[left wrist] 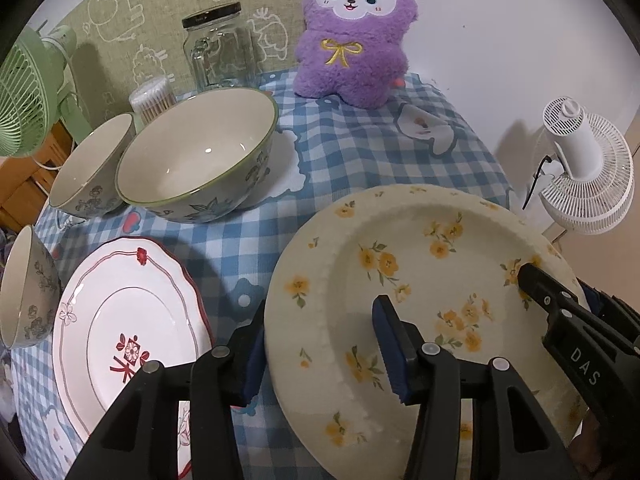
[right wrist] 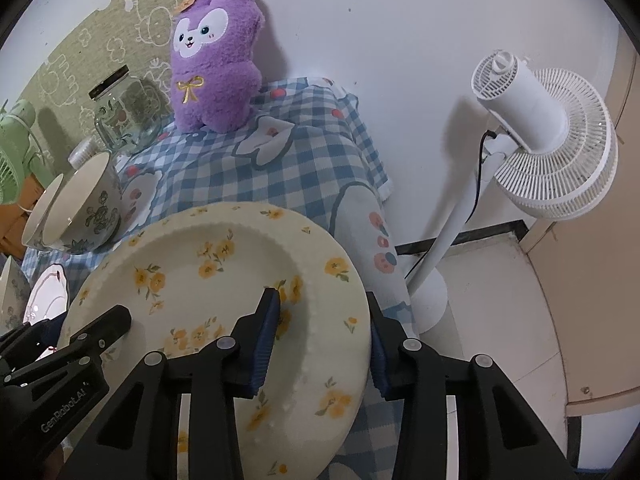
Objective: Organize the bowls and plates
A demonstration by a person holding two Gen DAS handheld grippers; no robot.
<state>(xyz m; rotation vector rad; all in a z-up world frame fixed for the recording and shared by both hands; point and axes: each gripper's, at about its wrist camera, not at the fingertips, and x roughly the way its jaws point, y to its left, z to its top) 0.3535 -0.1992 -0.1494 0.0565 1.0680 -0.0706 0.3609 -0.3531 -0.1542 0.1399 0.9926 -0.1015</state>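
Observation:
A cream plate with yellow flowers point(left wrist: 400, 240) point(right wrist: 208, 280) hangs tilted over the table's right side, above the checked cloth. My left gripper point(left wrist: 320, 302) is shut on its left rim, one finger outside the edge and one in the well. My right gripper point(right wrist: 320, 294) is shut on the opposite rim; one of its fingers point(left wrist: 536, 284) shows lying on the plate. A white plate with red trim point(left wrist: 132, 312) point(right wrist: 46, 292) lies at the left. Behind it stand a large green-rimmed bowl point(left wrist: 200, 160) point(right wrist: 80, 200), a smaller bowl point(left wrist: 88, 164) and a third bowl point(left wrist: 24, 288).
A purple plush toy point(left wrist: 352, 40), a glass jar point(left wrist: 220, 48) and a small tub of sticks point(left wrist: 154, 96) stand at the back of the table. A green fan point(left wrist: 24, 92) is at the far left. A white floor fan point(right wrist: 540, 120) stands beyond the table's right edge.

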